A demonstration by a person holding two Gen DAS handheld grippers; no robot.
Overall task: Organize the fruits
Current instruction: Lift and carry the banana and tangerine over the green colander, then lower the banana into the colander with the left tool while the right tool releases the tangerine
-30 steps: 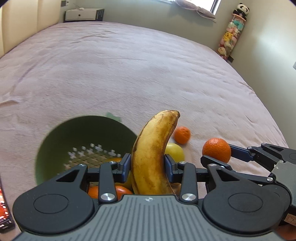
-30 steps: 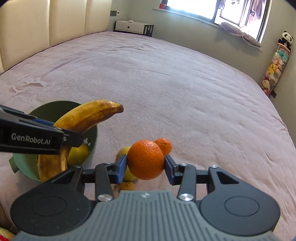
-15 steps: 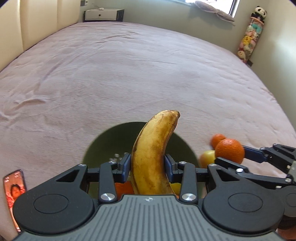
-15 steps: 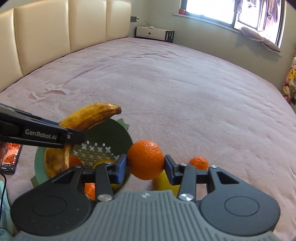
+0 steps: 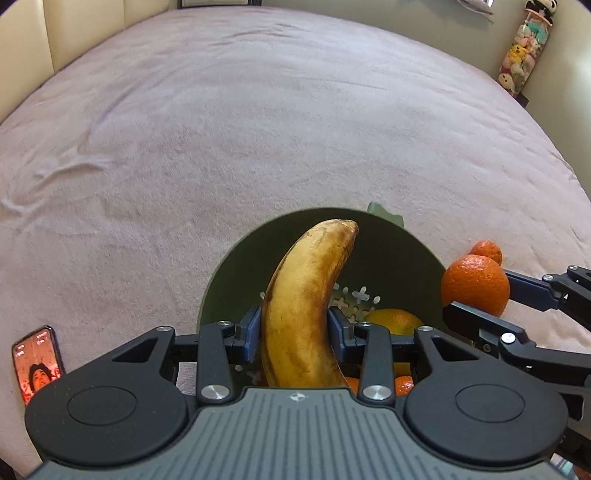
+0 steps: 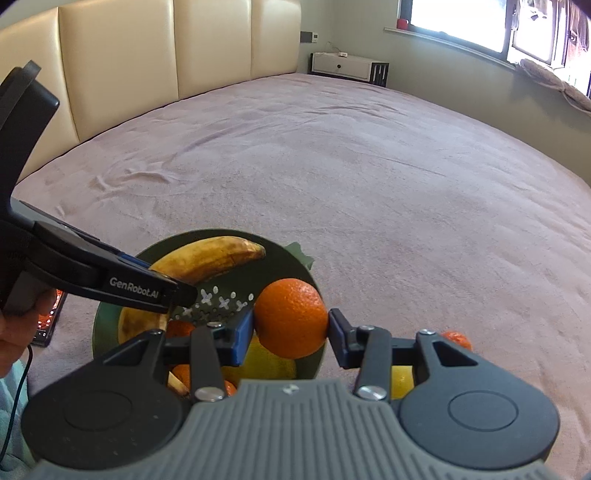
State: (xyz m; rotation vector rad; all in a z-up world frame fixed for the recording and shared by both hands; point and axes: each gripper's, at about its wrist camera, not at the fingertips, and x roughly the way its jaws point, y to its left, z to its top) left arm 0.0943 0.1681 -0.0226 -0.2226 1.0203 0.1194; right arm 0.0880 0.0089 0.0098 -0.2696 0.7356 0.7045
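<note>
Now banana (image 5: 303, 299) is clamped between pads of left gripper (image 5: 293, 330), tip at 12 o'clock over green colander (image 5: 236, 280). Right gripper (image 6: 291, 332) grasps orange (image 6: 290, 318) at colander's 3 o'clock rim. Small orange (image 5: 487, 252) lies beyond on pink bedspread (image 5: 258, 129); phone (image 5: 37, 362) at 9 o'clock. Padded headboard (image 6: 147, 62), window (image 6: 458, 22) behind.

The bed (image 6: 369, 177) is covered by a mauve plush blanket with shallow creases. Directly on it lie a green perforated bowl (image 5: 236, 266) containing fruit, a small orange (image 5: 488, 252) and a yellow fruit (image 6: 402, 380) just beside the bowl, and a phone (image 5: 37, 360) with a lit screen.
</note>
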